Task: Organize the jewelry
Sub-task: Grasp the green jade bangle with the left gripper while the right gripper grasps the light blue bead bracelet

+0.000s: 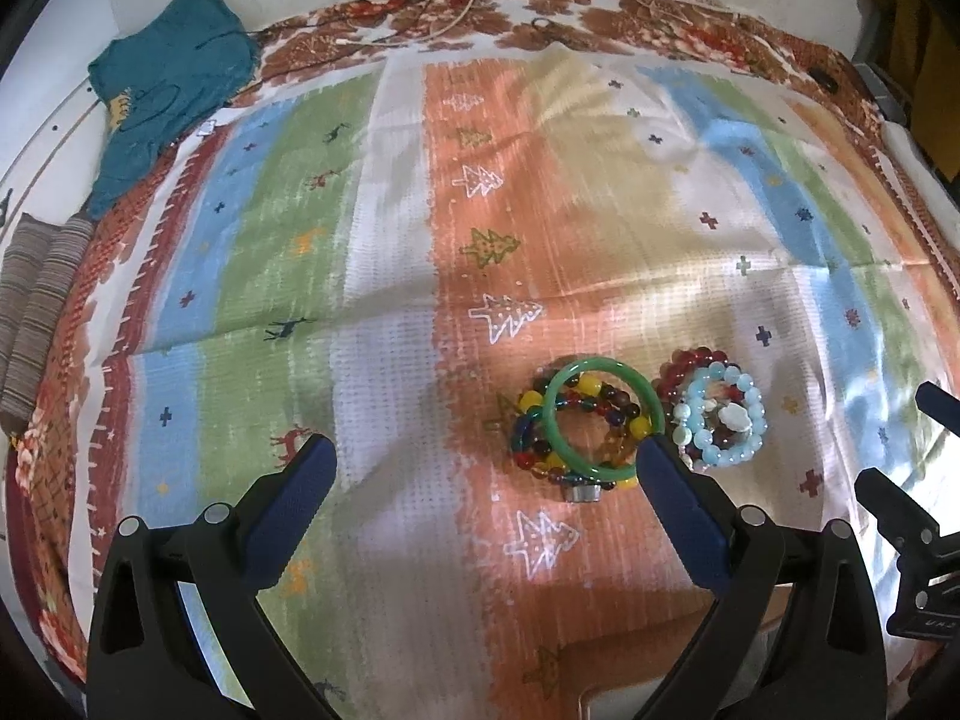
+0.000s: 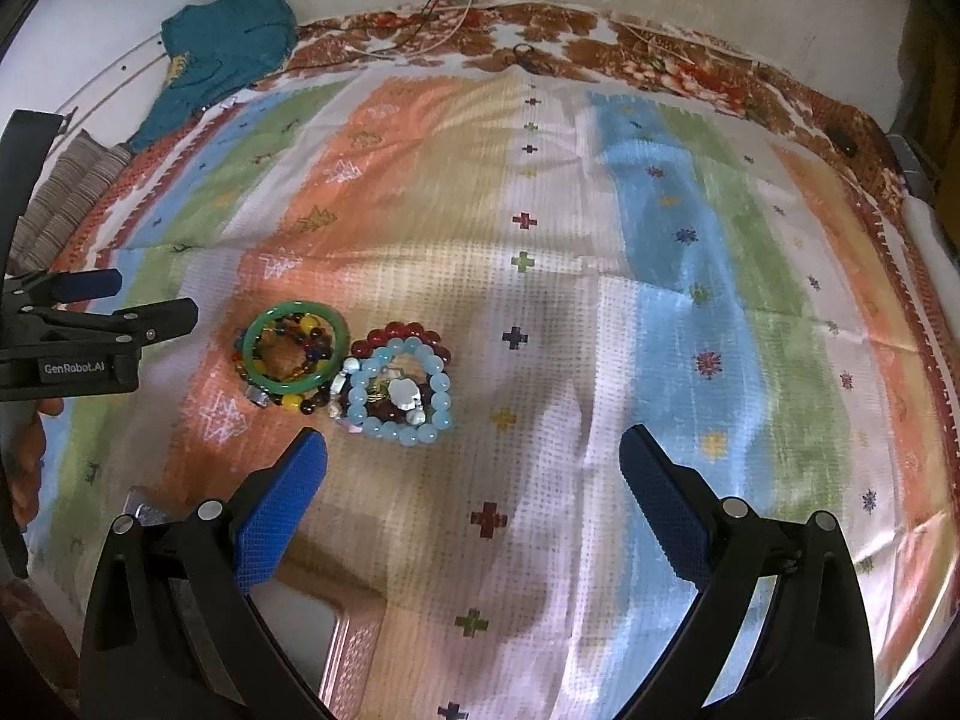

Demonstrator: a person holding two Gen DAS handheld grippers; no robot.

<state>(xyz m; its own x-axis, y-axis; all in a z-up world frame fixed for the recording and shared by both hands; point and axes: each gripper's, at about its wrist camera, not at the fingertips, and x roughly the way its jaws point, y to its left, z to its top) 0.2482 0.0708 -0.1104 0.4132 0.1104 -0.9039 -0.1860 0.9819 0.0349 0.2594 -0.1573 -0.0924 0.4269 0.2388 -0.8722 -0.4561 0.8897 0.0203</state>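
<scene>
Plainly, in the left wrist view, the left gripper [image 1: 483, 465] stood wide open and held nothing; its two blue-padded fingers [image 1: 288, 510] splayed to either side of the lower frame over the striped, tree-patterned cloth [image 1: 390, 210]; the smooth green bangle [image 1: 603, 417] lay flat in the lower middle-right, on top of a coil of multicoloured glass-bead bracelets [image 1: 534, 432], and the tip of the right-hand finger showed just against the bangle's lower right rim, though whether it touched I could not tell; immediately right of that pile sat a second heap, a pale blue beaded bracelet [image 1: 723, 420] over dark red beads [image 1: 690, 363]; so the jewelry lay ahead and off to the right of the gap between the fingers, not centred in it; the right gripper's black frame [image 1: 912, 516] showed at the right edge.

Next, in the right wrist view, the right gripper [image 2: 474, 462] was likewise spread wide and empty; the green bangle [image 2: 299, 354] and the pale blue bracelet [image 2: 401, 390] sat left of centre, the blue heap just above the tip of the left-hand finger [image 2: 282, 510], the bangle further left; the left gripper's body [image 2: 78, 348] reached in from the left edge, near the bangle; a pinkish patterned box edge [image 2: 354, 648] showed at the bottom; by my judgement the left gripper was nearer the bangle, the right nearer the blue heap, and either needed to shift sideways to straddle its piece.
</scene>
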